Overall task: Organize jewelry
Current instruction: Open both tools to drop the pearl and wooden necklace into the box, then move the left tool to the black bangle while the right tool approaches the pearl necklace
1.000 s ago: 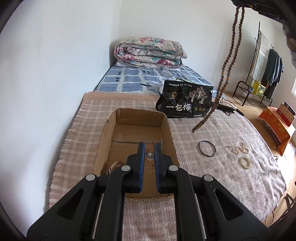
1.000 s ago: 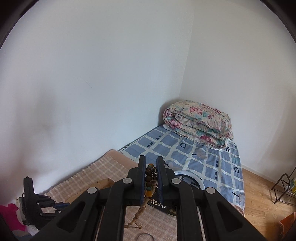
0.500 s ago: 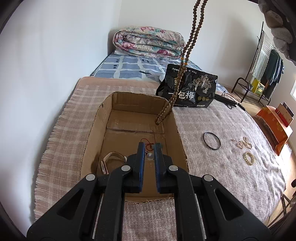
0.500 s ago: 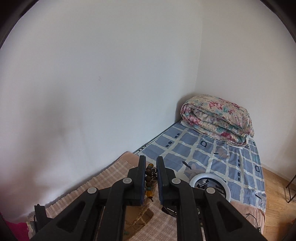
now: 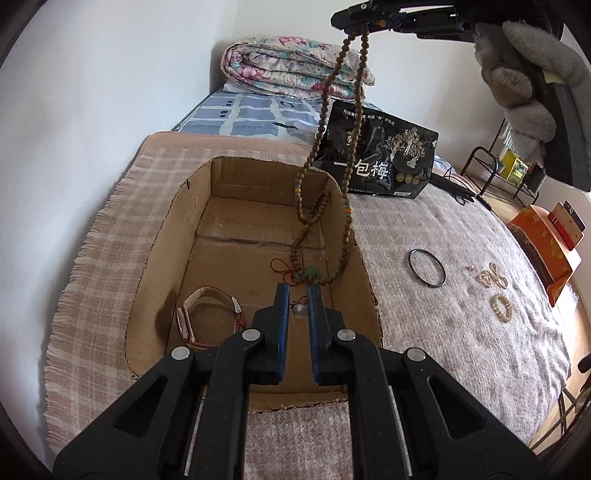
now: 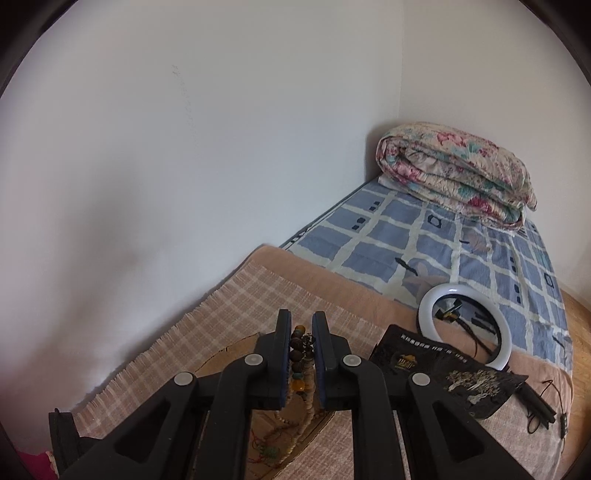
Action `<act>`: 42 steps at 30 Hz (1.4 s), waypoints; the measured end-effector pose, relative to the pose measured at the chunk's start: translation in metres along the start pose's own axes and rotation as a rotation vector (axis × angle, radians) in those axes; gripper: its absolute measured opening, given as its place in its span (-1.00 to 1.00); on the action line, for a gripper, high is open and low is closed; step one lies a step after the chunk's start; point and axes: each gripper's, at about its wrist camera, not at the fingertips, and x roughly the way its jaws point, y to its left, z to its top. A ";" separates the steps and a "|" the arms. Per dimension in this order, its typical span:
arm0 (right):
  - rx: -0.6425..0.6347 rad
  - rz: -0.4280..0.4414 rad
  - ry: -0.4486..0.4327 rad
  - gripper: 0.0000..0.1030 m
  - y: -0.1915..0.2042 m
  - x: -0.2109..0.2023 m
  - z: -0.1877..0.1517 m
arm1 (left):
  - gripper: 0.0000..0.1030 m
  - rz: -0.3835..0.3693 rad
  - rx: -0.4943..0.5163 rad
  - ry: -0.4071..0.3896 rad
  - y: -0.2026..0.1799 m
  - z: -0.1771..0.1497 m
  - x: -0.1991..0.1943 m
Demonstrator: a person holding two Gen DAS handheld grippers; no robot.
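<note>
My right gripper [image 6: 299, 325] is shut on a long brown bead necklace [image 5: 325, 173] and holds it high over the open cardboard box [image 5: 173, 229]. It shows at the top of the left wrist view [image 5: 354, 18]. The necklace's lower end, with a green pendant [image 5: 310, 274], rests on the box floor. A watch with a pale strap [image 5: 207, 314] lies in the box at the left. My left gripper [image 5: 298, 291] hovers over the box's near end, jaws a little apart and empty. A small clear bead [image 5: 298, 310] lies on the floor between them.
On the blanket right of the box lie a black ring bangle [image 5: 426, 267], a small pale bead bracelet [image 5: 501, 307] and pale earrings [image 5: 489, 277]. A black snack bag [image 5: 380, 162] stands behind the box. A ring light [image 6: 465, 325], folded quilt [image 6: 454, 177] and wall lie beyond.
The right gripper has lowered the necklace into the box; its lower end now rests on the box floor. The left gripper has moved slightly closer over the box.
</note>
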 end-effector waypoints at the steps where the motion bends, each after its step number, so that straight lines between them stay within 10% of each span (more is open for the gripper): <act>1: 0.004 -0.002 0.007 -0.80 0.000 0.004 -0.003 | -0.84 0.002 -0.001 0.000 0.000 0.000 0.000; 10: 0.007 -0.014 0.024 0.10 0.000 0.006 -0.019 | -0.84 0.003 0.002 0.008 -0.001 0.001 0.000; 12: 0.016 -0.018 0.022 0.12 -0.002 0.001 -0.023 | -0.83 0.007 0.001 0.005 -0.002 0.001 -0.002; 15: 0.033 -0.030 0.019 0.22 -0.008 -0.008 -0.026 | -0.21 0.014 -0.005 -0.010 -0.003 0.002 -0.008; 35: 0.107 -0.176 -0.061 1.00 -0.066 -0.127 -0.084 | -0.20 0.069 -0.021 -0.098 -0.028 0.010 -0.068; 42: 0.126 -0.300 -0.063 1.00 -0.095 -0.169 -0.126 | -0.20 0.029 -0.006 -0.086 -0.053 0.006 -0.063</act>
